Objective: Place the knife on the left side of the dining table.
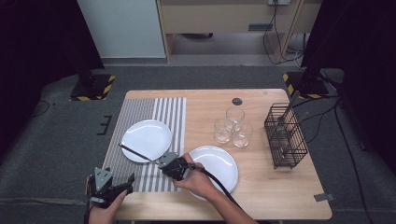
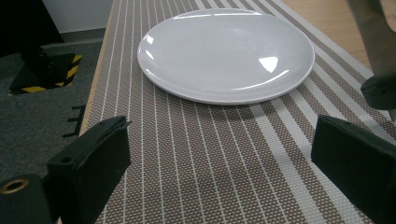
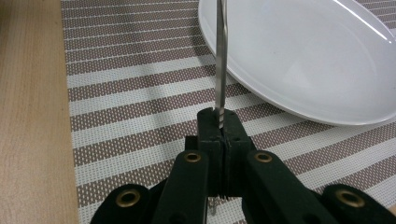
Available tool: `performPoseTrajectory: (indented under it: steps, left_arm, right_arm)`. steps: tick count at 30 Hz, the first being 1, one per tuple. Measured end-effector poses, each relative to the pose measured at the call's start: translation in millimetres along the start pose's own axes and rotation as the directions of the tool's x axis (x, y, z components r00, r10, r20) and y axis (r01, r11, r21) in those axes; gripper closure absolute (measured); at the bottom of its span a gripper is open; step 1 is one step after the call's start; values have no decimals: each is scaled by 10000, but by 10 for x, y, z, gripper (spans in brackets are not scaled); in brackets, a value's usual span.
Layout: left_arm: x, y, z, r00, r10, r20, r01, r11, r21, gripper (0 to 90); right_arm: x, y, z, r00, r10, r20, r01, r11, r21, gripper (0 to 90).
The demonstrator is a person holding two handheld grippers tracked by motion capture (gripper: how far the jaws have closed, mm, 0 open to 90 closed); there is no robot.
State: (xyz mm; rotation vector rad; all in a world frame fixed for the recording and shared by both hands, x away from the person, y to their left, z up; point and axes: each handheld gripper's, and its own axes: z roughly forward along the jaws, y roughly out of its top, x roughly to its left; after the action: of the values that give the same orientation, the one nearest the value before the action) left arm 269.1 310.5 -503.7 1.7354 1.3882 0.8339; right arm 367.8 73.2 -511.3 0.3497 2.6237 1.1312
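The left claw (image 2: 219, 154) is hovering with its jaws standing wide apart over the striped placemat (image 2: 201, 158). A white plate (image 2: 226, 51) is lying on the placemat, near the bench's left edge.

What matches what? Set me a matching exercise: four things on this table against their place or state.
1 metal utensil
2 glasses
3 wire basket
4 left tool

A open, above the striped mat
B near the table's right edge
C clamped in the right tool
D mid-table, clustered together

Pairs: 1-C, 2-D, 3-B, 4-A.
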Motion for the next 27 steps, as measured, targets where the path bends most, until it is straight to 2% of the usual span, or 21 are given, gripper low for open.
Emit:
performPoseTrajectory:
  steps: [6,15,21,27]
  left_arm:
    - [0,-1,4,10000,-8,4,8,10000,14,40]
    - [-11,-10,-17,10000,-23,51,23,10000,22,40]
    - [-30,-7,-24,10000,29,52,-29,10000,8,40]
    - [-43,-6,-23,10000,24,83,-24,10000,4,38]
  right_arm:
    - [-1,32,31,9995,-317,-56,318,9993,215,894]
    - [-13,34,6,9994,-267,-242,272,9993,237,894]
    - [23,30,-37,9969,-677,-413,694,9967,413,893]
    - [7,9,-29,9970,-616,-464,638,9968,474,893]
